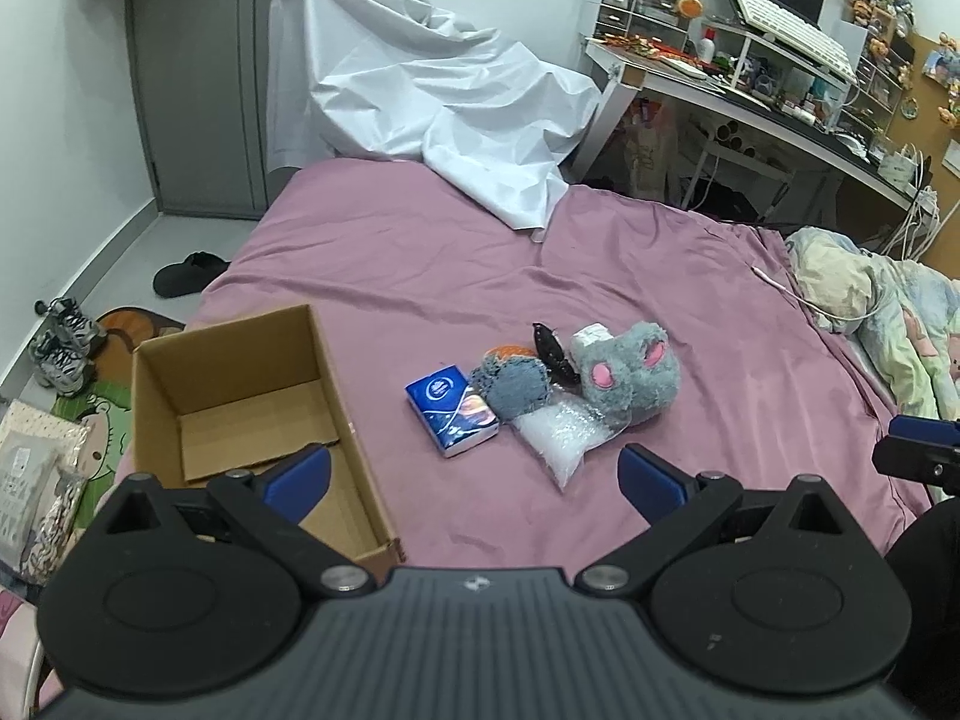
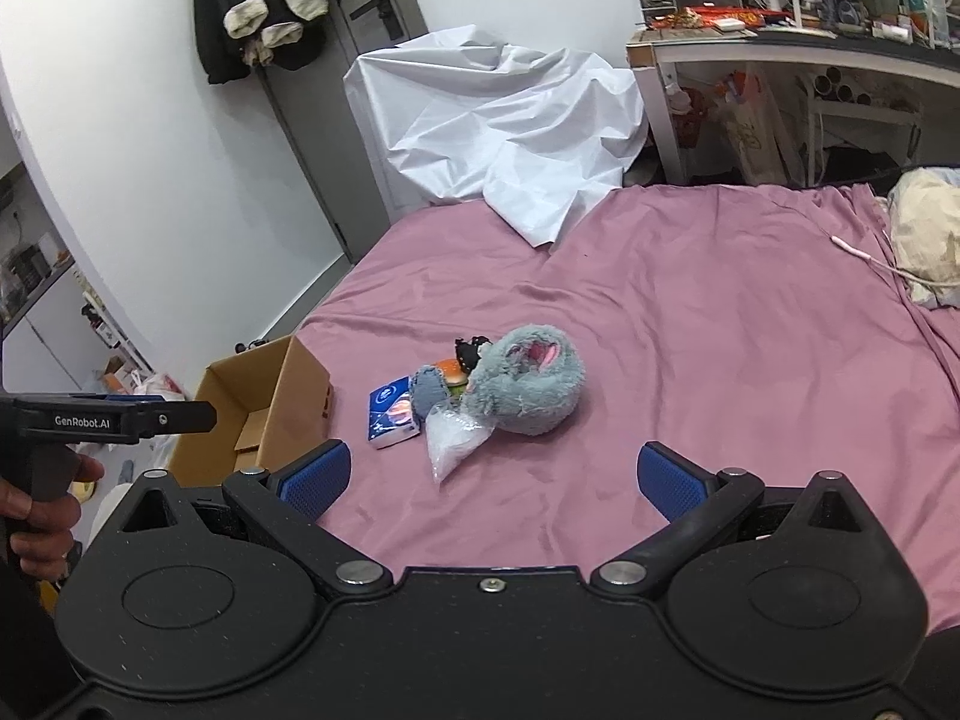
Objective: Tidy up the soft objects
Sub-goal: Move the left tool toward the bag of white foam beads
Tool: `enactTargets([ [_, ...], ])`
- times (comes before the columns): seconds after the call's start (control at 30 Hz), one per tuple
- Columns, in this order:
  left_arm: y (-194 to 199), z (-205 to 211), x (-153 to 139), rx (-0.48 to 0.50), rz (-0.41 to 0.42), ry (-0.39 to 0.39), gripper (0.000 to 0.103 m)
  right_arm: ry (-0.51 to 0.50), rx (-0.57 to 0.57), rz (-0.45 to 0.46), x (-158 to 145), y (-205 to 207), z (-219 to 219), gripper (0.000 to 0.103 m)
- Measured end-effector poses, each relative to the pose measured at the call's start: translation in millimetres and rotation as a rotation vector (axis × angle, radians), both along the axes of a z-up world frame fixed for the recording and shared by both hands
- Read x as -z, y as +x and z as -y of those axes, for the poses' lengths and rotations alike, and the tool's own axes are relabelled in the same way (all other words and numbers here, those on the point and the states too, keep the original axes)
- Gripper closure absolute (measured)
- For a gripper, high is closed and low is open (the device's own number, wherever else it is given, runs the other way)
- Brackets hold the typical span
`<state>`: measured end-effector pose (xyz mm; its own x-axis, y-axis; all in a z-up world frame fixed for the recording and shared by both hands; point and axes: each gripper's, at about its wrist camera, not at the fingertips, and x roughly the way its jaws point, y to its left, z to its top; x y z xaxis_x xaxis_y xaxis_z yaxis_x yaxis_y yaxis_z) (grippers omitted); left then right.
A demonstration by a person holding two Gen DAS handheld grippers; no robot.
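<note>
Left wrist view: the left gripper (image 1: pixel 474 477) hangs above the bed (image 1: pixel 690 276) with its jaws wide apart and nothing between them. The right gripper (image 2: pixel 492 480) is likewise spread and empty, held near the cluster from the other side. The cardboard box (image 1: pixel 336 396) stands open and appears empty at the bed's left edge.

Target items lie together on the pink sheet, just right of the box:
- blue tissue pack (image 1: pixel 451 409), nearest the box;
- small grey plush (image 1: pixel 517 384), touching the tissue pack;
- orange item (image 1: pixel 509 351), partly hidden behind the small plush;
- clear plastic bag (image 1: pixel 561 435), lying in front of both plush items;
- large grey plush (image 1: pixel 630 375), resting partly on the bag;
- black clip-like object (image 1: pixel 552 354), between the two plush items; its exact kind cannot be determined.

Judged step: first pick, not yet begun. Recommended procedure:
1. Start with the tissue pack. It is outermost and closest to the box, so lifting it should disturb the rest least.
2. Lower the left gripper with its jaws straddling the pack's short sides; close until the wrapper just yields.
3. Lift clear of the box wall before traversing.
4. Take the large plush before the bag, since it appears to pin the bag's far end.
</note>
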<state>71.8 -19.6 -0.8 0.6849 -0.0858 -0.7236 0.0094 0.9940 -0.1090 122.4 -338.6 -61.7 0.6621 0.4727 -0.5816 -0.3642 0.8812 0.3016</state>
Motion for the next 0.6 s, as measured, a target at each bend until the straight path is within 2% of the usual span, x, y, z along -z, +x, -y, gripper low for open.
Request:
enactTargets([
  [0.6, 38.4, 17.0, 17.2, 0.061, 0.009, 0.028, 0.001, -0.034, 0.003, 0.000, 12.7, 22.6, -9.4, 0.000],
])
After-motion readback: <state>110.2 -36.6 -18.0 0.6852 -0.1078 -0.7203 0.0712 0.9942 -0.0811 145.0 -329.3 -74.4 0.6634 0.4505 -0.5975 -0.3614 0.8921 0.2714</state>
